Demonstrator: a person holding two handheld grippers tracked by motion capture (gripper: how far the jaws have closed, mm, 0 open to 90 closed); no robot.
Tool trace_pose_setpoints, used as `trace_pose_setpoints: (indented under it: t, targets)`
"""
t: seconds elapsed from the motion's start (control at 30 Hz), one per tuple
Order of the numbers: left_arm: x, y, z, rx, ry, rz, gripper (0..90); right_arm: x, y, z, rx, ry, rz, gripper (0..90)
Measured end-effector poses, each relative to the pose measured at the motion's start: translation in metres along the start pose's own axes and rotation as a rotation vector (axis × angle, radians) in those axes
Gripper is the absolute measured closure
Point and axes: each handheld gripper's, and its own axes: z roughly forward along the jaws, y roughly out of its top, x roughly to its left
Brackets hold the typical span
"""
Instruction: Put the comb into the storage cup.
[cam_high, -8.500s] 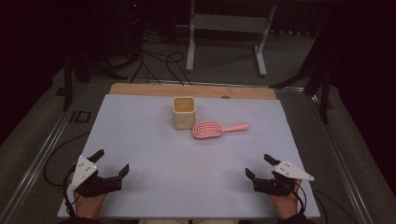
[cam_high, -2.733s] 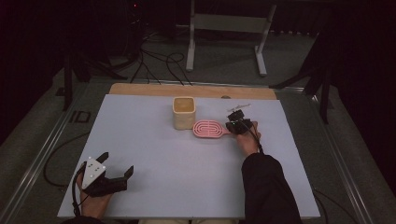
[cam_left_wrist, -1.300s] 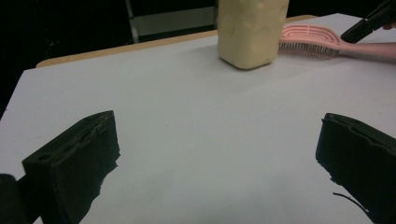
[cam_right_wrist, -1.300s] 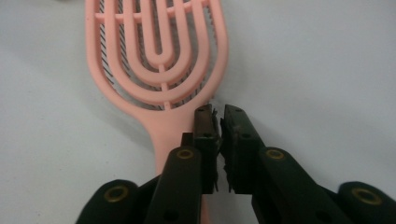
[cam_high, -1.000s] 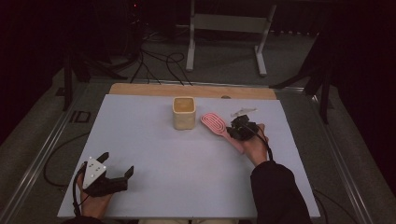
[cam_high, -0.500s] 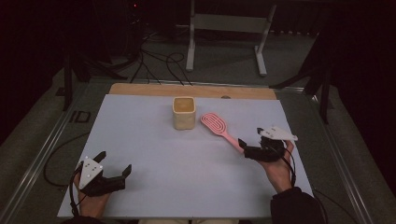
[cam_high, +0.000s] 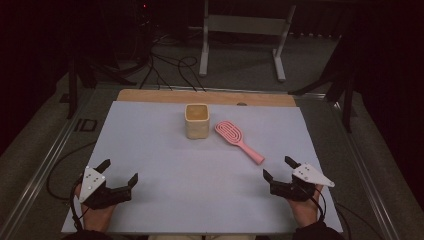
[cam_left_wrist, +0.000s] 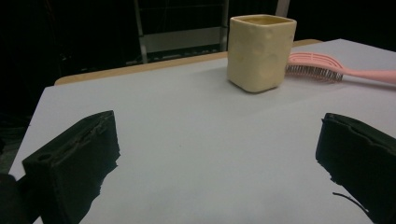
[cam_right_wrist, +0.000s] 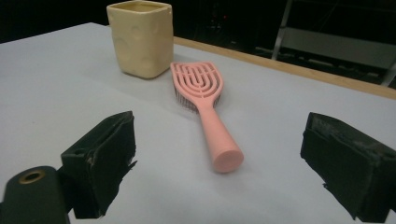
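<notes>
The brush (cam_high: 238, 140) lies flat on the table (cam_high: 150, 135), bristles down, head just beside the cup (cam_high: 197, 120) and handle angled toward the near right corner. In the right gripper view the handle end points between the jaws but stands apart from them.

Right gripper (cam_high: 281, 175): released. Its jaws have just been opening, they stand wide, and nothing is between them. It rests near the table's near right edge, clear of the brush.

Left gripper (cam_high: 119, 174): released, jaws wide and empty, parked at the near left corner, well apart from both objects.

Step in hand, as judged: the brush has been set down beside the cup and let go; both grippers sit at rest positions. This reads as the end of a reposition step.

Whether the brush head touches the cup wall cannot be settled from these views; it appears just clear.

Next move, if any: approach the handle along its axis, jaws straddling it, and close on the mid-handle.
</notes>
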Motion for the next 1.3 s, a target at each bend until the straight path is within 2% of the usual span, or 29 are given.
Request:
trace_pose_setpoints:
  t: [0.3, 0.37, 0.67, 0.9, 0.97, 1.0, 1.13, 1.23, 1.3]
  targets:
    - [-0.001, -0.003, 0.002, 0.006, -0.013, 0.022, 0.2, -0.001, -0.016, -0.011, 0.004, 0.003, 0.037, 9.2]
    - [0.0, -0.003, 0.002, 0.009, -0.011, 0.023, 0.2, -0.002, -0.016, -0.012, -0.009, 0.004, 0.04, 9.1]
    - [-0.001, -0.005, 0.003, 0.011, -0.003, 0.02, 0.2, -0.004, -0.017, -0.012, -0.004, 0.005, 0.051, 9.1]
    - [-0.001, -0.006, 0.003, 0.019, 0.011, 0.02, 0.2, -0.003, -0.018, -0.009, 0.017, 0.019, 0.059, 9.1]
    - [-0.002, -0.006, 0.003, 0.019, 0.014, 0.019, 0.2, -0.003, -0.016, -0.009, 0.022, 0.033, 0.071, 9.2]
    - [-0.002, -0.007, 0.003, 0.023, 0.016, 0.015, 0.2, -0.004, -0.013, -0.009, 0.031, 0.056, 0.09, 9.1]
    - [-0.002, -0.009, 0.005, 0.031, 0.015, 0.014, 0.2, -0.005, -0.004, -0.007, 0.055, 0.076, 0.095, 9.1]
    - [-0.002, -0.009, 0.005, 0.035, 0.015, 0.014, 0.2, -0.006, 0.004, -0.005, 0.054, 0.1, 0.132, 9.1]
    - [-0.002, -0.01, 0.006, 0.041, 0.016, 0.015, 0.2, -0.004, 0.011, -0.004, 0.056, 0.099, 0.118, 9.1]
